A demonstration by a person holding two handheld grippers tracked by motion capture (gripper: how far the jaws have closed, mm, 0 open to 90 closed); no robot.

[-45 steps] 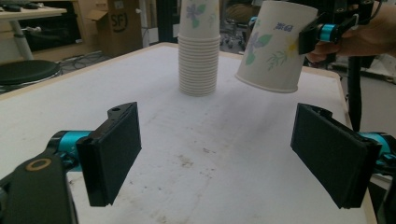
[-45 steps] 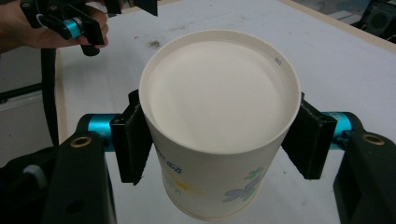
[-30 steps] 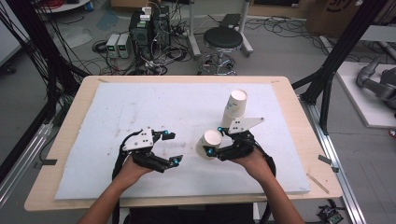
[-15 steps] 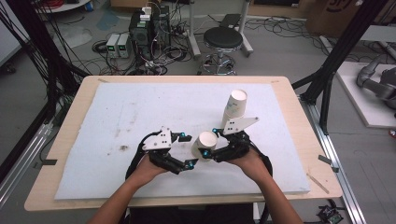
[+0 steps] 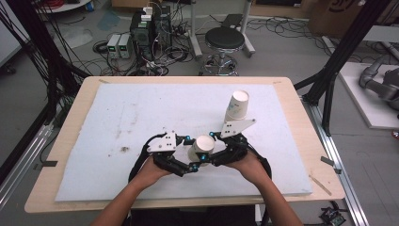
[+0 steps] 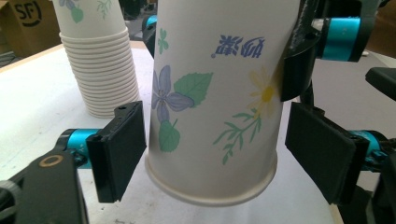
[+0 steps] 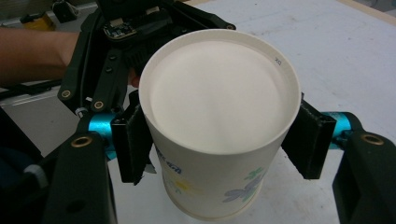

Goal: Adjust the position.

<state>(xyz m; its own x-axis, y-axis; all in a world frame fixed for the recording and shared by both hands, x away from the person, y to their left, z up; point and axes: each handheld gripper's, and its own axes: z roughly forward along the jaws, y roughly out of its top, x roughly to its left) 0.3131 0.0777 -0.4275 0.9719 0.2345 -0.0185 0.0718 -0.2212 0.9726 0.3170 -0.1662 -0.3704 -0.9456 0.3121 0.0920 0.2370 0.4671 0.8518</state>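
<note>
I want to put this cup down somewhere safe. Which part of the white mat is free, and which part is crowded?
The white mat is bare across its left half and far middle, from the left edge to the cup stack. Another free strip lies right of the stack. It is crowded near the front middle, where the left gripper and right gripper meet around the single cup.

cup [image 5: 203,147] between both tools, cup stack [image 5: 236,106] behind, on table [image 5: 70,141]

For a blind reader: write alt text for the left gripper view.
An upside-down white paper cup with flower print hangs between the left claw's open black jaws, gripped higher up by the other claw. A stack of matching paper cups stands behind on the white table cover.
</note>
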